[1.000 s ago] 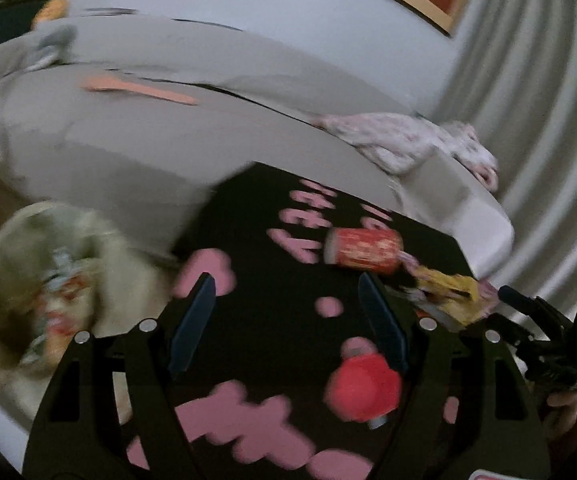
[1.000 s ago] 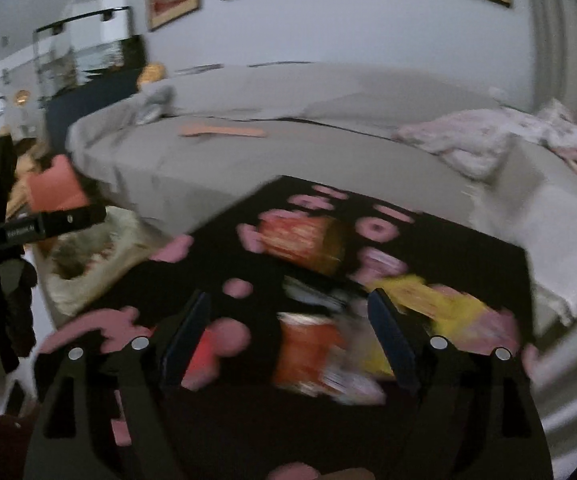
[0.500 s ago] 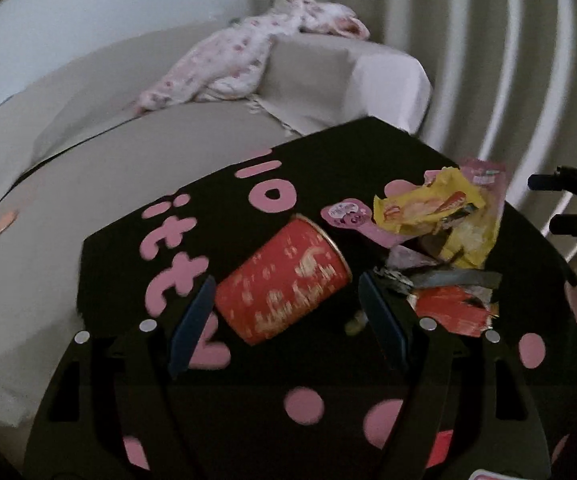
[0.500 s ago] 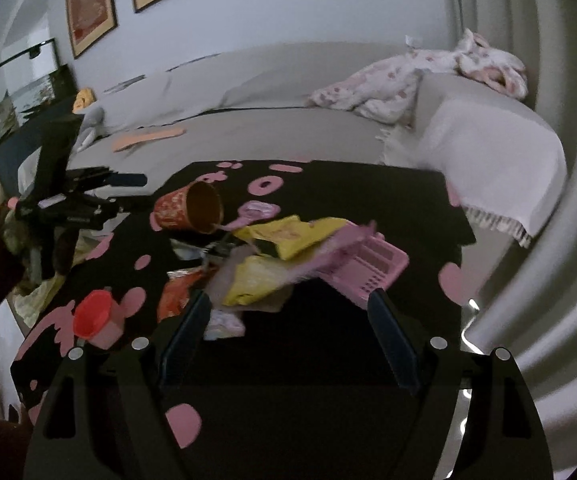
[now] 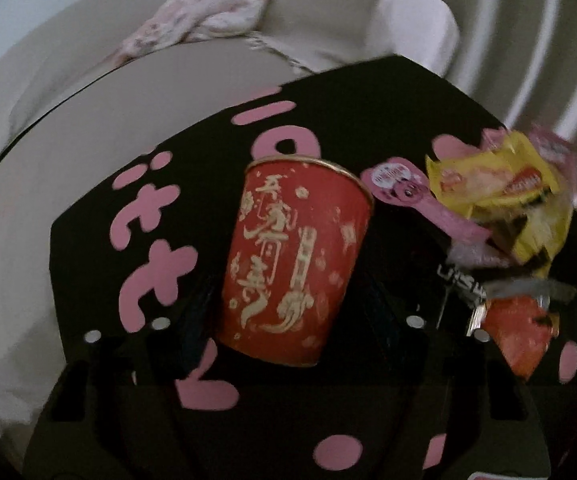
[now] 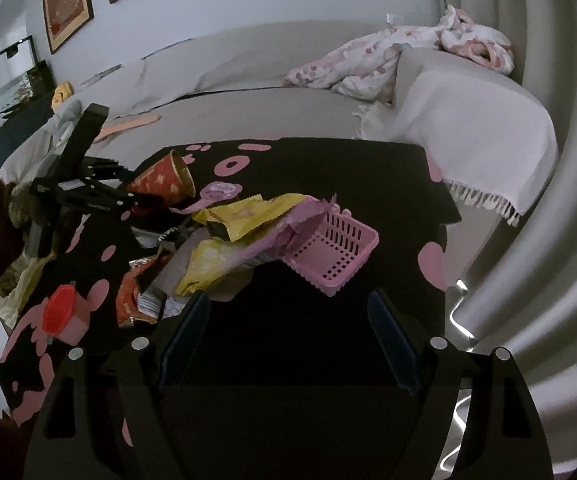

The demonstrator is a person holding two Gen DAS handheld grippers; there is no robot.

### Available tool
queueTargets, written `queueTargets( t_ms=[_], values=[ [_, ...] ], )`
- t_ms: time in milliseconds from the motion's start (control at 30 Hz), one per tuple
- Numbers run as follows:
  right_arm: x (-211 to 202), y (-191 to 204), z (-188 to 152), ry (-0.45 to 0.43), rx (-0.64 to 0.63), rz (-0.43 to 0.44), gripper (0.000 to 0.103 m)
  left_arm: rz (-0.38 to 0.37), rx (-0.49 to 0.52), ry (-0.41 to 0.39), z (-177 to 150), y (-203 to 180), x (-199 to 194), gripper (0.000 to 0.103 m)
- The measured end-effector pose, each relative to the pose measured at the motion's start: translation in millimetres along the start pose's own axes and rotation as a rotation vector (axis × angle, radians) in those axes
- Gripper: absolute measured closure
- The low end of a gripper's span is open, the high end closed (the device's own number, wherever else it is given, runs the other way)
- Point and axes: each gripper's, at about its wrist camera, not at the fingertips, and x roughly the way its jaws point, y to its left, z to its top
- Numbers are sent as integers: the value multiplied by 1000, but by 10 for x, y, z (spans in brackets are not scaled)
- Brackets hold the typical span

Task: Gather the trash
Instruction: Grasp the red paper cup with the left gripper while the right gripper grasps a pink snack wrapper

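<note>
A red paper cup [image 5: 292, 260] with gold lettering lies on its side on the black table with pink marks [image 5: 368, 112]. My left gripper [image 5: 288, 312] is open, its fingers on either side of the cup's base; I cannot tell if they touch it. It also shows in the right wrist view [image 6: 144, 200] beside the cup [image 6: 164, 180]. Yellow wrappers [image 5: 500, 188] [image 6: 244, 212], a pink spoon [image 5: 404, 188] and an orange wrapper [image 5: 524, 336] lie to the right. My right gripper [image 6: 288, 320] is open and empty, short of the pile.
A pink slotted basket [image 6: 332, 248] lies tipped beside the wrappers. A small pink tub with a red lid [image 6: 64, 316] stands at the table's left front. A grey sofa [image 6: 248, 80] with a floral cloth [image 6: 408, 52] runs behind the table. A curtain [image 6: 548, 220] hangs at the right.
My left gripper swung from the bag at the left to the red cup and closed in until the cup sits between its fingers. My right gripper turned right and pulled back from the wrappers.
</note>
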Motion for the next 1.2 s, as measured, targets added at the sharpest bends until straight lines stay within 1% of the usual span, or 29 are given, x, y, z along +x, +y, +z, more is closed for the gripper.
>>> queueTargets(
  t_ms=[33, 100, 167, 233, 367, 433, 500, 600, 700, 767, 833, 867, 900, 967, 1033, 1100, 1133, 1167, 1200],
  values=[
    [11, 9, -6, 1, 5, -12, 26, -5, -37, -11, -18, 6, -28, 46],
    [8, 15, -12, -8, 12, -19, 26, -11, -115, -33, -82, 0, -117, 46],
    [-4, 13, -8, -18, 23, -19, 26, 7, -188, -56, -178, -52, -254, 46],
    [-27, 24, -3, -29, 36, -8, 26, 27, -234, -69, -264, -125, -393, 46],
    [-52, 68, 15, -37, 45, 10, 26, 32, -342, -115, -434, -225, -724, 46],
    [-43, 91, 16, -35, 64, 6, 26, 39, -387, -141, -526, -255, -890, 46],
    [-15, 129, 17, -16, 91, -18, 26, 74, -427, -181, -647, -293, -1091, 46],
    [17, 214, 1, -7, 93, -34, 26, 91, -499, -216, -844, -305, -1300, 46],
    [63, 278, -24, -6, 94, -13, 26, 98, -562, -225, -1059, -332, -1450, 46],
    [91, 238, -24, -16, 137, -1, 26, 108, -584, -233, -1177, -379, -1536, 46],
    [149, 151, -9, -20, 208, 35, 26, 119, -601, -237, -1290, -419, -1614, 46],
    [191, 105, 1, -18, 250, 62, 31, 121, -608, -238, -1326, -432, -1630, 46],
    [221, 87, 11, -18, 272, 79, 44, 120, -617, -239, -1371, -444, -1651, 46],
    [307, 63, 47, -15, 302, 89, 57, 111, -632, -240, -1436, -455, -1679, 46],
    [374, 67, 88, -22, 302, 71, 60, 109, -654, -239, -1526, -462, -1714, 46],
    [416, 84, 118, -27, 293, 63, 73, 112, -671, -237, -1595, -461, -1739, 46],
    [432, 96, 135, -27, 287, 68, 76, 113, -676, -236, -1614, -459, -1747, 46],
    [433, 111, 146, -26, 281, 69, 85, 116, -681, -235, -1644, -457, -1763, 46],
    [419, 129, 157, -27, 273, 74, 86, 119, -683, -234, -1671, -457, -1776, 46]
  ],
)
